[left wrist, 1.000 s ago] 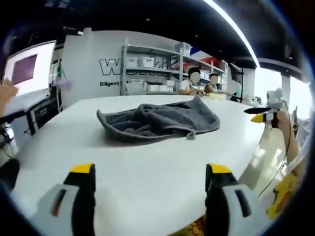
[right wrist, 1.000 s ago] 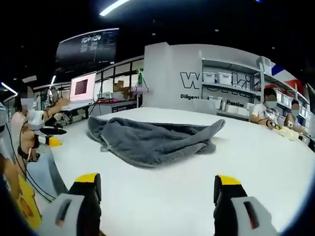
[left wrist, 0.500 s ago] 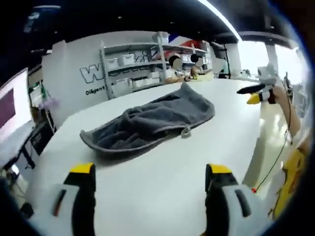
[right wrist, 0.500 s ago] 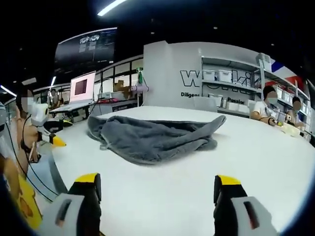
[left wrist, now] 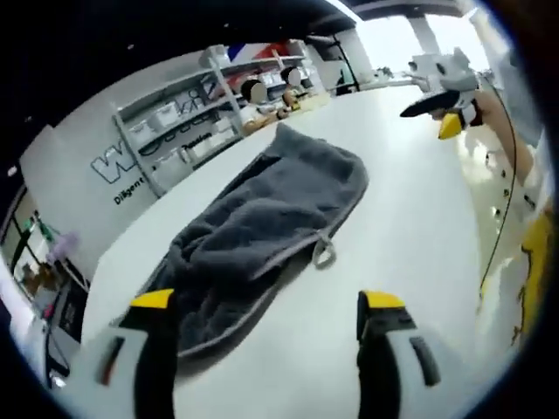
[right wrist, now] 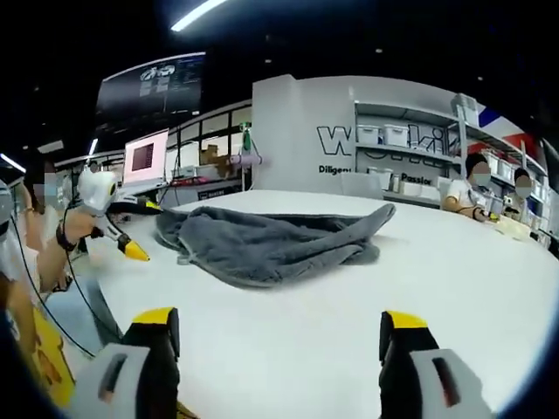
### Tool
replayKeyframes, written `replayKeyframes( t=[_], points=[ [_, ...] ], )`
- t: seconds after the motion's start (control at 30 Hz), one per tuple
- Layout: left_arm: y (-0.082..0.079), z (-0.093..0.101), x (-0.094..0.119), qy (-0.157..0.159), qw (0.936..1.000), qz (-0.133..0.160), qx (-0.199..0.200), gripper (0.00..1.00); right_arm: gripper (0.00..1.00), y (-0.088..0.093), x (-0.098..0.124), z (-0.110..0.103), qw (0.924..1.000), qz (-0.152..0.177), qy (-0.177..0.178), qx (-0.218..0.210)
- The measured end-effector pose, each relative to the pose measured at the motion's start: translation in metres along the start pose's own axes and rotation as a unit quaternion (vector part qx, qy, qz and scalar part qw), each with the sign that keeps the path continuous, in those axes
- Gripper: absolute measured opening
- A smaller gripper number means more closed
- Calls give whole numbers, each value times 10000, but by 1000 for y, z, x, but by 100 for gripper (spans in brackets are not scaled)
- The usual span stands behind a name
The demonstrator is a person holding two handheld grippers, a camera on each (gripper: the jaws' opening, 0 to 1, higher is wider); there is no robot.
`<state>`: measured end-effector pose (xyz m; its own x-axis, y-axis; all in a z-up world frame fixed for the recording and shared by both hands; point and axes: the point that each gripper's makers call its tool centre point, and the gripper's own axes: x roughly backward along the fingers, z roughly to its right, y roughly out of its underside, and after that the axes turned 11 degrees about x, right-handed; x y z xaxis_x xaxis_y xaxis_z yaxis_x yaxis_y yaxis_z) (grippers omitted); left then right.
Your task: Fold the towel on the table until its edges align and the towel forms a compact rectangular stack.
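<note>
Left gripper (left wrist: 262, 305) now closer over crumpled grey towel (left wrist: 262, 218), jaws apart, empty. Right gripper (right wrist: 278, 327) back from towel, jaws apart. Folding not started.

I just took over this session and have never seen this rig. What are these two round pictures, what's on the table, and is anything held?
A person carries a two-jaw gripper in each hand, and a fisheye camera rides on each. The left gripper view looks along its open jaws at a crumpled grey towel on the white table; the other gripper shows at upper right. The right gripper view faces the same towel from another side, jaws open too. Neither holds anything. The towel is unfolded, with a small hanging loop at its edge.
</note>
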<state>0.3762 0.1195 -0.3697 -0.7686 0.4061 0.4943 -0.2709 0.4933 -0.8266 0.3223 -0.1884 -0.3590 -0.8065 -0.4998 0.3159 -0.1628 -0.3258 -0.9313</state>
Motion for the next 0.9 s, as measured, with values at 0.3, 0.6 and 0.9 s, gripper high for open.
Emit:
replayKeyframes(
  t=[0.3,0.6,0.9],
  points=[
    [5,-2,-31,574,9976,-360,163,70,99,-3,5,-1,10000,23,7,34],
    [14,6,-51,1115,9859,-536,1130,45,99,-3,10,0,10000,9,50,63],
    [10,11,-56,1028,9859,-509,1216,24,99,1,10,0,9999,-102,33,73]
  ],
)
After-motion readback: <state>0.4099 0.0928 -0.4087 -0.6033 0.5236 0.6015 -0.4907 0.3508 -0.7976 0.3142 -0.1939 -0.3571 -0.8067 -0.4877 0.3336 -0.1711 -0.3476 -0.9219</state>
